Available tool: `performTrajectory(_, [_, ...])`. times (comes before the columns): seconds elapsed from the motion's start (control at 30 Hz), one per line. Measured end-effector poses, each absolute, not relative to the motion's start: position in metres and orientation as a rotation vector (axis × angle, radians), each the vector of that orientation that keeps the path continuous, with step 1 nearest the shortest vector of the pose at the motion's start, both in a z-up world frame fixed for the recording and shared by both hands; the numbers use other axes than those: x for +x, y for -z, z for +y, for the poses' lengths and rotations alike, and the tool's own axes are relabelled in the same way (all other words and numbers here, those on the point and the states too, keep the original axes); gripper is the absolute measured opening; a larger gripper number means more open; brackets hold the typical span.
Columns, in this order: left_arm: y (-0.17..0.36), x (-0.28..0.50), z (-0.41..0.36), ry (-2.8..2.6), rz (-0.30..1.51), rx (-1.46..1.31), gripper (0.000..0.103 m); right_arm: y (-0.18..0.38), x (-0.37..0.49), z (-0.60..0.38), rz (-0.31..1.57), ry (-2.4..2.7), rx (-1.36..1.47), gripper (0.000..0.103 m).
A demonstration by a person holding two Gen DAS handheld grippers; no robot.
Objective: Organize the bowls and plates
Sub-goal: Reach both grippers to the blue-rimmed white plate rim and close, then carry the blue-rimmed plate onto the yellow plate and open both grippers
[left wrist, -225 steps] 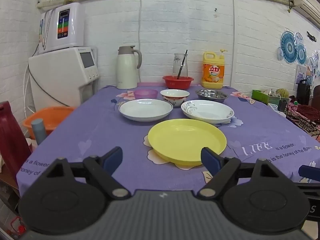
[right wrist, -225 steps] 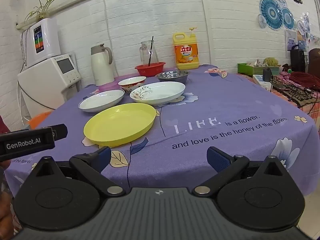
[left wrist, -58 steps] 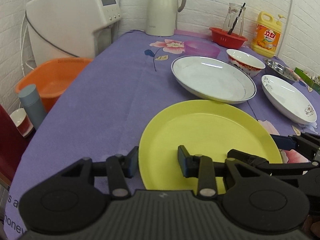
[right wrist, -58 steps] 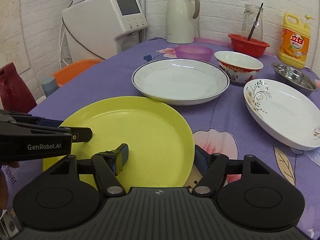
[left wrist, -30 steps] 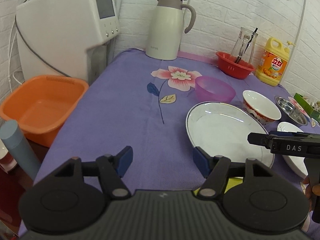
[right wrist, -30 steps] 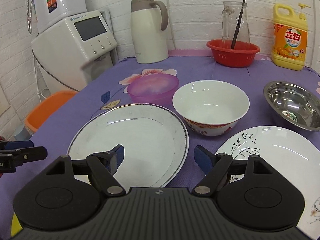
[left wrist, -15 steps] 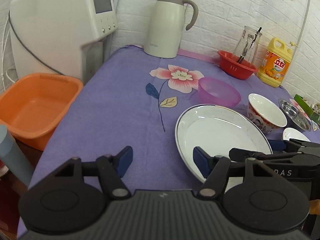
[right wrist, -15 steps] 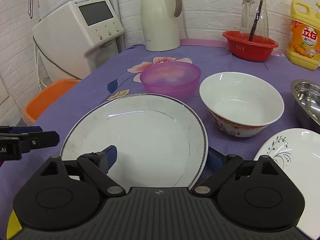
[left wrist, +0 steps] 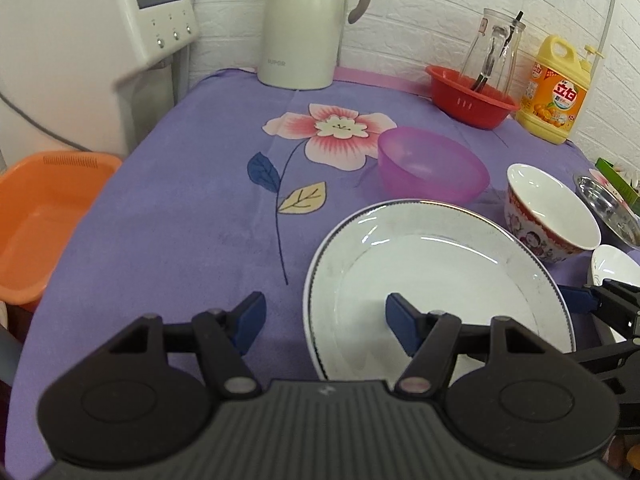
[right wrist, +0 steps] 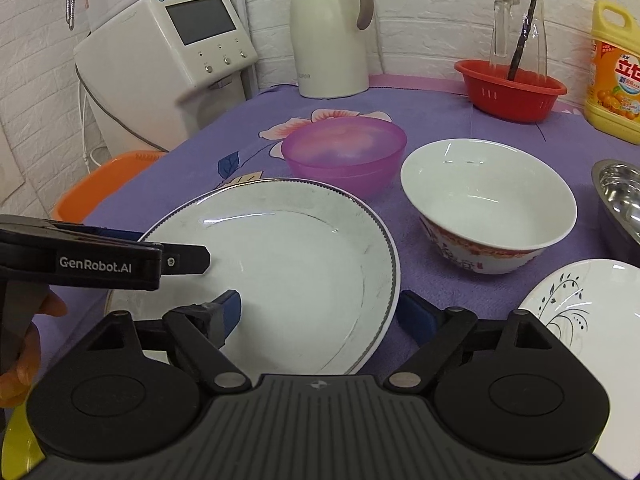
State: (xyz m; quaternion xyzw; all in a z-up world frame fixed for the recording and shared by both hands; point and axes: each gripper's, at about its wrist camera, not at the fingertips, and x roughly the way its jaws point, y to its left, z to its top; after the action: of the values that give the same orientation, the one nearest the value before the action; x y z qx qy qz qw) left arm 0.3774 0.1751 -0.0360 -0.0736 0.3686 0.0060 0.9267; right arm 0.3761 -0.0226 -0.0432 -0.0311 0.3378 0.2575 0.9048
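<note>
The round white ceramic plate with the thin dark rim line (left wrist: 436,284) (right wrist: 288,272) lies flat on the purple flowered tablecloth (left wrist: 192,208) (right wrist: 432,120), near me and right of the cloth's printed flower; being round, it has no long axis to speak of, and its hollow faces up. My left gripper (left wrist: 324,318) stands open astride its left rim, one blue finger (left wrist: 250,316) over the cloth and the other over the plate's well; my right gripper (right wrist: 320,312) is open too, straddling the right rim. Whether any pad touches the plate I cannot tell; its near edge is hidden behind both gripper bodies. A sliver of yellow plate (right wrist: 22,440) shows at the lower left corner of the right view, mostly cut off. Half a second ago both grippers stood a little further back; now the plate fills more of each view and my left finger reaches deeper over its well.

Just beyond the plate sits the translucent purple plastic bowl (left wrist: 432,168) (right wrist: 344,152); to its right the white china bowl with red pattern outside (left wrist: 552,216) (right wrist: 488,204), then a steel bowl (left wrist: 612,208) (right wrist: 620,200) cut by the frame edge; the white plate with black vine print (right wrist: 580,308) lies near right, partly out of view. At the far edge stand a cream thermal jug (left wrist: 308,20), a red basket (left wrist: 468,100) holding a glass jar, and a yellow detergent bottle (left wrist: 556,92).
</note>
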Motion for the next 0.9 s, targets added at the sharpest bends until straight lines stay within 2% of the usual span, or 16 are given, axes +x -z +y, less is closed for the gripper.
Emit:
performTrajectory(0.6, [0.040, 0.376, 0.163, -0.011, 0.729, -0.085, 0.069, 0.046, 0.373, -0.018, 0.671, -0.529, -0.113, 0.103])
performTrajectory(0.67, [0.039, 0.376, 0.162, 0.007, 0.725, -0.090, 0.061, 0.046, 0.372, -0.017, 0.665, -0.522, -0.121, 0.103])
performTrajectory(0.7, [0.038, 0.376, 0.160, 0.022, 0.725, -0.092, 0.052, 0.046, 0.371, -0.016, 0.660, -0.520, -0.130, 0.103])
performTrajectory(0.83, [0.037, 0.375, 0.157, 0.012, 0.727, -0.089, 0.050, 0.046, 0.370, -0.016, 0.657, -0.536, -0.126, 0.103])
performTrajectory(0.9, [0.035, 0.376, 0.158, 0.008, 0.738, -0.109, 0.042, 0.044, 0.371, -0.017, 0.664, -0.529, -0.114, 0.103])
